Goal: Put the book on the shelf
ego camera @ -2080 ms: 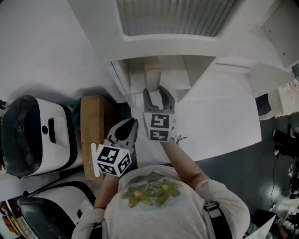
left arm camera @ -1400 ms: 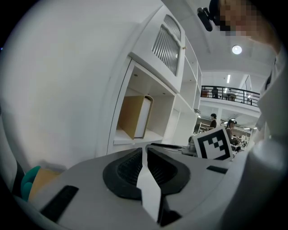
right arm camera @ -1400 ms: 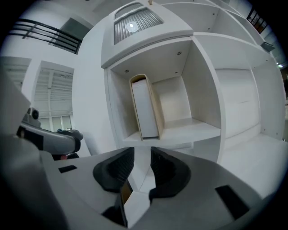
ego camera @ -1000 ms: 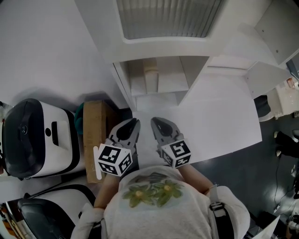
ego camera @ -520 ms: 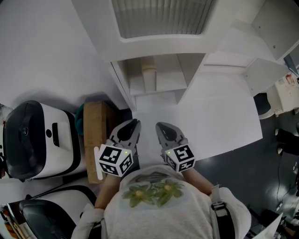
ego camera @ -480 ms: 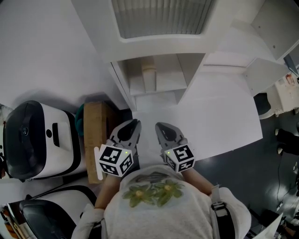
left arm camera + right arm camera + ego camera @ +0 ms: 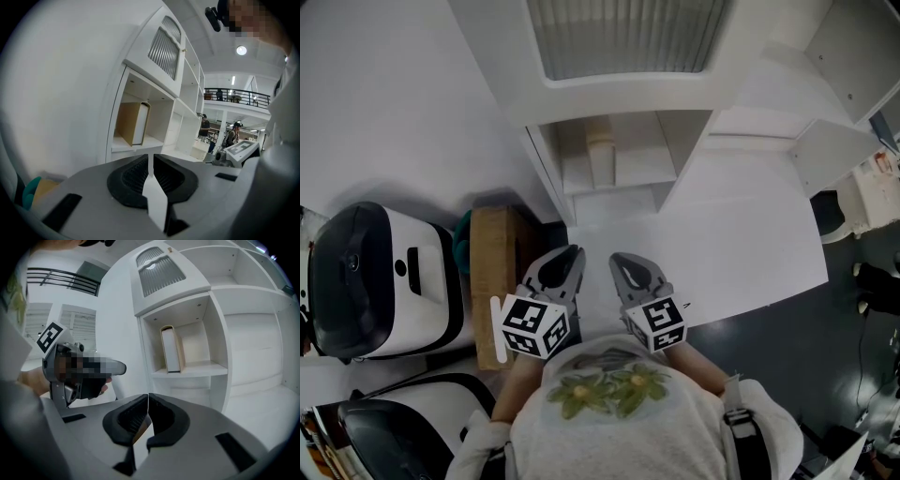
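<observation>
Back from the shelf [image 7: 534,89] is where the right tongs [image 7: 623,259] have come: two seconds ago they reached up to the open compartment, and now they sit low in the middle of the head view, just beside the left tongs [image 7: 568,253], tips aimed toward the top of the frame. Both pairs are clenched on nothing. In each gripper view the ribbed black pads meet in a thin seam, left [image 7: 149,157] and right [image 7: 148,397], inside smooth grey moulded shells. A cube with black-and-white square markers rides on each, left [image 7: 534,326] and right [image 7: 656,323].

The book [image 7: 600,157] stands in the compartment at upper centre, apart from both tongs. It is a flat slab with matte tan covers [image 7: 132,123] and a narrow pale edge with a rounded top [image 7: 171,349]. That edge faces out of the opening (whether it is spine or page edge cannot be told). Its long axis is vertical, and it rests on its bottom edge on the compartment floor.

The shelf is smooth white board with square corners, and a ribbed, slatted panel [image 7: 623,33] sits above the compartment. A flat white bench [image 7: 750,234] spreads right of centre. At the left lies a plain brown box [image 7: 492,267].
</observation>
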### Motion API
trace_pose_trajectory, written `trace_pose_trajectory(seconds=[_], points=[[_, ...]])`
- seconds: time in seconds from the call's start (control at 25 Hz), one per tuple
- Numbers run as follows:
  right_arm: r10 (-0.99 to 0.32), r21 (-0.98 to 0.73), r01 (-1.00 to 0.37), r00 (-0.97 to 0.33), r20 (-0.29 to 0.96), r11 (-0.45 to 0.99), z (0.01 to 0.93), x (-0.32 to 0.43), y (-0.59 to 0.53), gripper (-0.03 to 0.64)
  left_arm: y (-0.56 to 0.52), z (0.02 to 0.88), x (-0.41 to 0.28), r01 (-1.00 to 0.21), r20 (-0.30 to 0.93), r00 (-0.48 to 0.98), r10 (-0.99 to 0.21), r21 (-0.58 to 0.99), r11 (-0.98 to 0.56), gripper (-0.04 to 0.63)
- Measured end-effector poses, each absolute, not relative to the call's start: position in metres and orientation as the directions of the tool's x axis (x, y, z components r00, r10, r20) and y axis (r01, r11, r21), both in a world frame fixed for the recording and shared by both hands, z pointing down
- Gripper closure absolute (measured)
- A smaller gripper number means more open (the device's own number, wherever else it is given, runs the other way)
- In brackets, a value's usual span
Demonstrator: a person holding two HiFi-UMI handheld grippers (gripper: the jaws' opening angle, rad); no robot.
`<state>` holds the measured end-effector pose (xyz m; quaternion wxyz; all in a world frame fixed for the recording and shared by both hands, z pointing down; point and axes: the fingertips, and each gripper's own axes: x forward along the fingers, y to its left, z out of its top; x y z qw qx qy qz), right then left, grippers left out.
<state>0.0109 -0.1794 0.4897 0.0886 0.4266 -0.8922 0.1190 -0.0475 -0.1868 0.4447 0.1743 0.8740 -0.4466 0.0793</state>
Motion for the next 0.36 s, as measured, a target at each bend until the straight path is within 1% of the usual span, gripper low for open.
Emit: trace_pose_trajectory(seconds=[0.36], points=[[-0.728, -0.135, -0.779, -0.622, 0.290, 0.612, 0.4976, 0.0098, -0.1751, 0.583, -0.1823, 0.4475, -0.0450, -0.806, 0.302, 0.592, -0.747, 0.240, -0.542, 0.538]])
